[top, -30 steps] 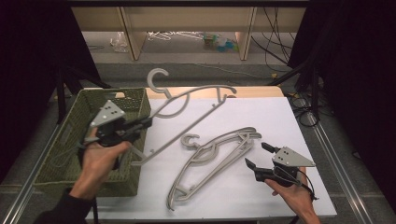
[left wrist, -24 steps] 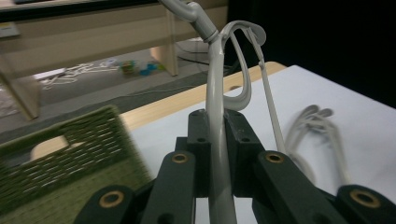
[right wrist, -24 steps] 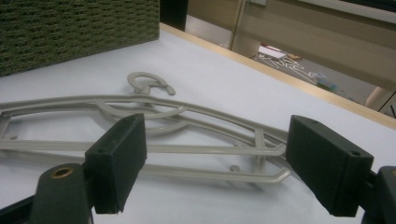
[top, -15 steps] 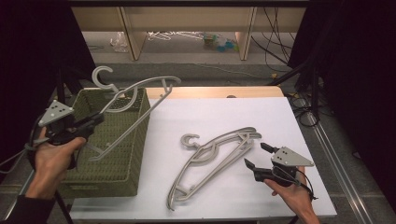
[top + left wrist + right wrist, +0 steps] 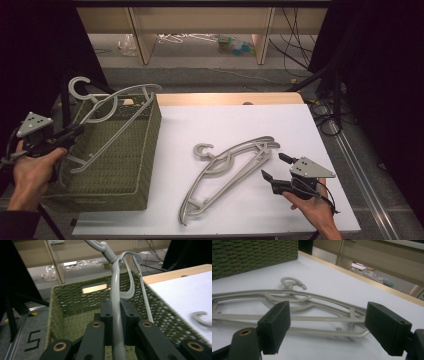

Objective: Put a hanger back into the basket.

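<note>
The left tongs [image 5: 75, 131] are clenched on one arm of a grey plastic coat hanger [image 5: 112, 107], holding it over the open top of the woven olive-green basket [image 5: 145, 150] just ahead of them. From the grip the hanger's long axis runs up and away toward the basket's far rim, and its hook [image 5: 77, 86] points up and outward beyond that far edge. In my judgement the hanger is likely to catch: tilted like this, its far shoulder or hook could snag on the weave or ride on the rim instead of dropping inside. Held near one end, it could also swivel in the pads.

The right tongs [image 5: 275, 167] are released, jaws wide, resting low on the white bench [image 5: 240, 120]. Just ahead of them lies a second grey plastic hanger [image 5: 227, 172], flat, its hook [image 5: 291, 283] on the far side toward the basket.
</note>
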Demonstrator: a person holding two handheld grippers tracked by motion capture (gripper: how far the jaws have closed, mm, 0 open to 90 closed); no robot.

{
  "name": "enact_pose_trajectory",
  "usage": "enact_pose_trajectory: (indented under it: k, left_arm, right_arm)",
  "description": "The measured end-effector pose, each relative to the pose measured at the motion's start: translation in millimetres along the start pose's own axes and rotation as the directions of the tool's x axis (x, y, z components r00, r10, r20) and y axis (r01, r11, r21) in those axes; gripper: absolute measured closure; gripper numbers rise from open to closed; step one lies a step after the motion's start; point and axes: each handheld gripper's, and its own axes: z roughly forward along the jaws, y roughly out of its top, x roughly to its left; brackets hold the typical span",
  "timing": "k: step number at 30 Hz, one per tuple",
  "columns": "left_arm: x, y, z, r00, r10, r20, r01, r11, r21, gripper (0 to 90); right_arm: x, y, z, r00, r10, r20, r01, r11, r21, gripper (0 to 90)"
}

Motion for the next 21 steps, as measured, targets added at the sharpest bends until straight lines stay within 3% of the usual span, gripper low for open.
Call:
enact_pose_trajectory:
  k: [4,8,11,13,20,21]
  left_arm:
    - [5.9,-7.3,-2.2,0.9999,0.0,0.014,0.0,1.0,-0.007,81.3]
    - [12.3,-12.5,-1.5,0.9995,0.026,0.015,-0.026,0.9996,-0.01,81.3]
    - [18.0,-16.6,-1.1,0.999,0.03,0.032,-0.029,0.9995,-0.008,81.3]
    - [20.6,-19.7,-2.4,0.9994,0.005,0.035,-0.005,0.9999,-0.015,81.3]
    - [27.8,-27.5,-9.7,0.9995,0.006,0.032,-0.005,0.9998,-0.018,81.3]
    - [29.1,-28.0,-9.8,0.9995,0.016,0.029,-0.016,0.9999,0.0,81.3]
  right_arm:
    - [-0.6,0.1,-0.2,1.0,-0.002,-0.003,0.002,1.0,0.008,21.5]
    - [-0.3,0.7,-0.9,1.0,-0.003,-0.003,0.003,1.0,0.018,21.6]
    - [-0.1,0.3,0.2,1.0,0.0,-0.001,0.0,1.0,-0.001,21.5]
    - [-1.0,0.1,-0.5,1.0,-0.001,-0.004,0.001,1.0,0.007,21.5]
    - [-1.9,0.1,-0.8,1.0,-0.004,-0.001,0.004,1.0,0.003,21.5]
    - [-1.7,0.1,-0.8,1.0,0.001,-0.003,-0.001,1.0,0.008,21.5]
